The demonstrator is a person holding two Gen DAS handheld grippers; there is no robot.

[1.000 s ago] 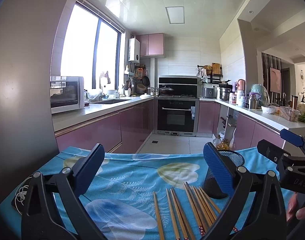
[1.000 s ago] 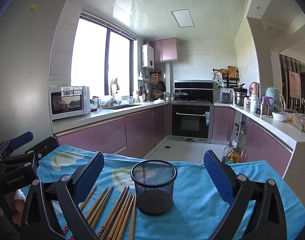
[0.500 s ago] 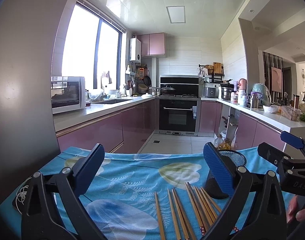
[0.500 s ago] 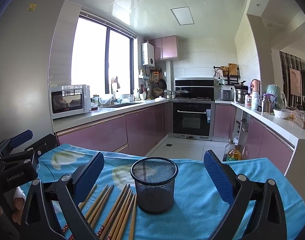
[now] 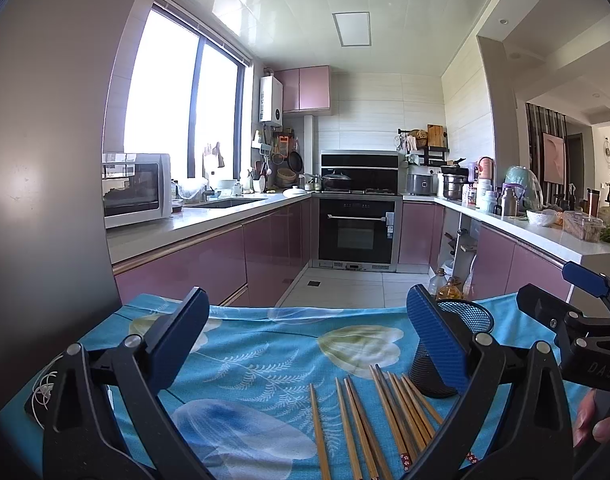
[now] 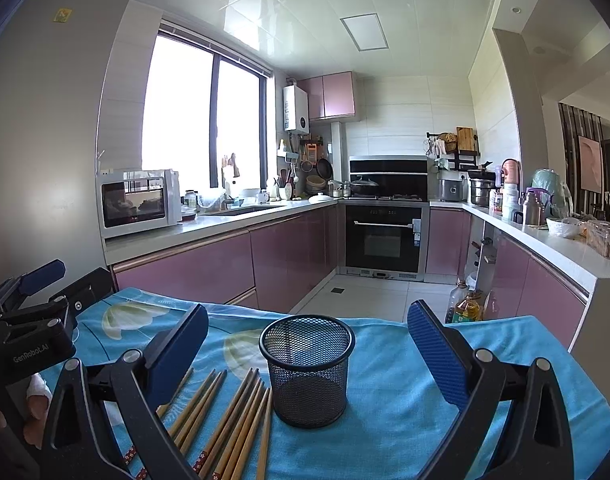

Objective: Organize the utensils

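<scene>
"GenRobot.AI" on the left hand-held gripper (image 6: 33,304) (body side).

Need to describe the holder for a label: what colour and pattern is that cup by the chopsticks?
Black wire mesh cup, clearest in the right wrist view.

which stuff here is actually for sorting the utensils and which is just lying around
For the job:
- chopsticks, lying loose on the cloth
- mesh cup, upright and empty, right beside them
- left gripper and right gripper, both open

Just lying about:
- white cable at the cloth's left edge
- oil bottles on the floor
- microwave on the counter
</scene>
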